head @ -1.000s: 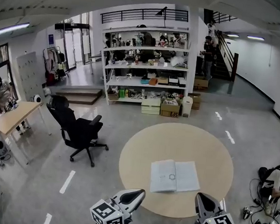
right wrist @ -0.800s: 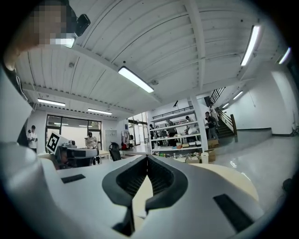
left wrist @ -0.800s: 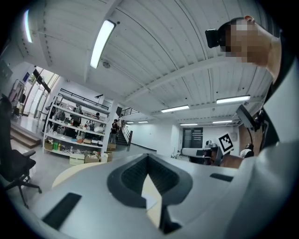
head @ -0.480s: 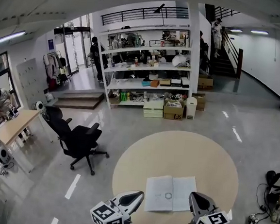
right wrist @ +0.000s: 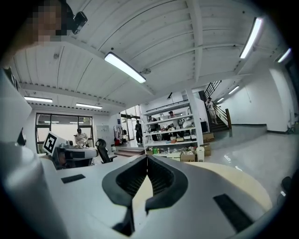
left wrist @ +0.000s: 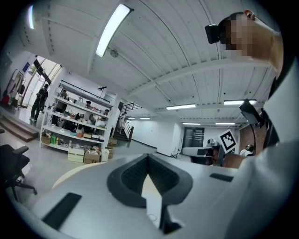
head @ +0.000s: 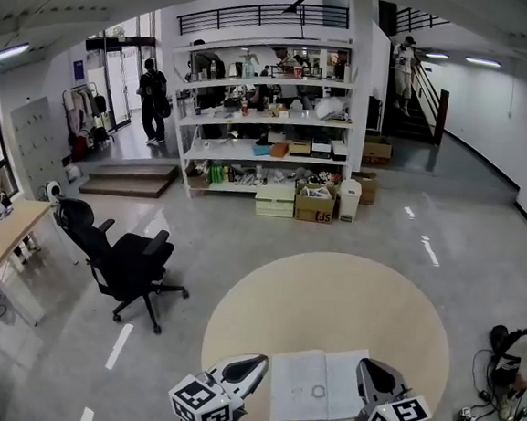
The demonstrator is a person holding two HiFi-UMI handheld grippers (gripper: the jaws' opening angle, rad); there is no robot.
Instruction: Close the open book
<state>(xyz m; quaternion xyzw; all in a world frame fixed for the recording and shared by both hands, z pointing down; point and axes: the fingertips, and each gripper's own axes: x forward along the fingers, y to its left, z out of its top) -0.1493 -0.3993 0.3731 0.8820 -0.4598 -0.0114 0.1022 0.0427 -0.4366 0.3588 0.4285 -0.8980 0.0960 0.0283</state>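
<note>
Lying open on the round table, the book is flanked by left gripper and right gripper.
Both are closed on nothing; shelving is seen beyond.

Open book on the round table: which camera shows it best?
The head view. It looks down on the open book, both pages spread flat near the close edge of the round table. The left gripper view catches only a pale sliver, perhaps a page, low in frame; the right gripper view shows tabletop but no book.
</note>
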